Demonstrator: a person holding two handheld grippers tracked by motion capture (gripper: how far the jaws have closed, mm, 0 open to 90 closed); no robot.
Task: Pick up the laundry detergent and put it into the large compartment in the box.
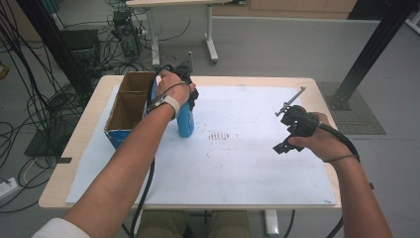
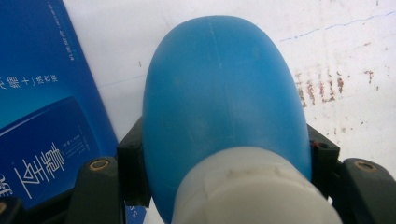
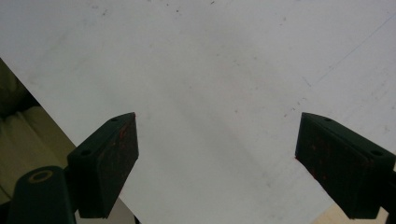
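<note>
A blue plastic bottle (image 1: 185, 122) with a white cap stands on the white sheet (image 1: 237, 163), right beside an open cardboard box (image 1: 128, 106) with blue sides. My left gripper (image 1: 188, 97) comes down on the bottle from above and is shut on it. In the left gripper view the bottle (image 2: 224, 102) sits between the jaws, both pads pressing its sides just below the cap, and the left gripper (image 2: 227, 161) hides the neck. My right gripper (image 1: 284, 130) hovers over the right part of the sheet, open; its jaws (image 3: 217, 158) stand wide apart with only white sheet between them.
The box's blue printed side (image 2: 42, 116) is close to the left of the bottle. Faint reddish marks (image 1: 219, 135) stain the middle of the sheet. The wooden table edge (image 1: 74, 144) borders the sheet. Cables and equipment lie on the floor beyond the table's far left.
</note>
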